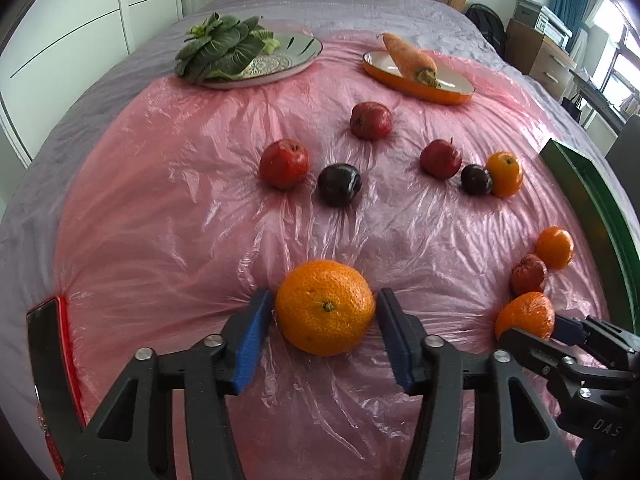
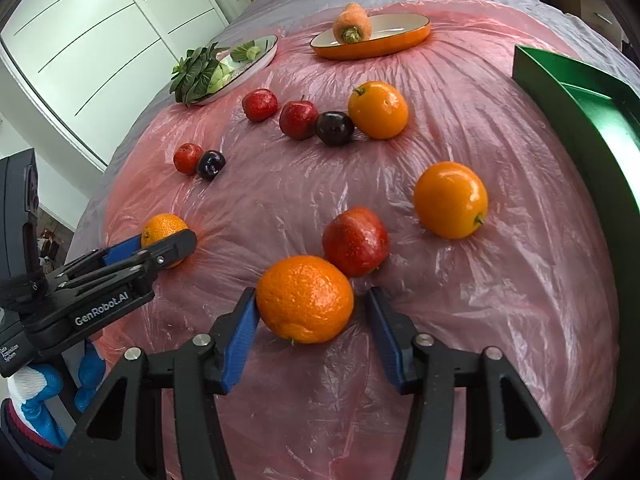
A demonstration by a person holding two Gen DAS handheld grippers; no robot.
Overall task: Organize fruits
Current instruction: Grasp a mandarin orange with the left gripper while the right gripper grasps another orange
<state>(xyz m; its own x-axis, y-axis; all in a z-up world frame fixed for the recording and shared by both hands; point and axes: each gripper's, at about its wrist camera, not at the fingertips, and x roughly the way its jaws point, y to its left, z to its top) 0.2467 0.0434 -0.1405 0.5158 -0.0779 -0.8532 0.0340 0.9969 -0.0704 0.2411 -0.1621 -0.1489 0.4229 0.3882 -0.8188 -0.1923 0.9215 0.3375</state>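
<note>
The left tongs (image 1: 325, 322) straddle a mandarin (image 1: 325, 307) on the pink plastic sheet (image 1: 168, 208) over the bed. The blue pads sit at its nine and three o'clock sides, about touching, though I cannot tell whether they press yet.

The right tongs (image 2: 308, 312) bracket a second orange (image 2: 305, 299). The pad at nine o'clock meets the peel, while the one at three o'clock stands clear, so nothing is gripped.

A red apple (image 2: 355, 241) touches this orange at its one o'clock. As I judge it, closing could nudge the apple and set it rolling on the soft, slippery sheet. Either round fruit might also squirt out of a grip that lands off centre, or the film could get pinched under a pad.

Both tools point steeply down and forward, each visible at the edge of the other's view.

Farther out lie another orange (image 2: 450, 199) at two o'clock, more apples and dark plums toward twelve, and the green tray (image 2: 580, 120) along the three o'clock edge.
</note>
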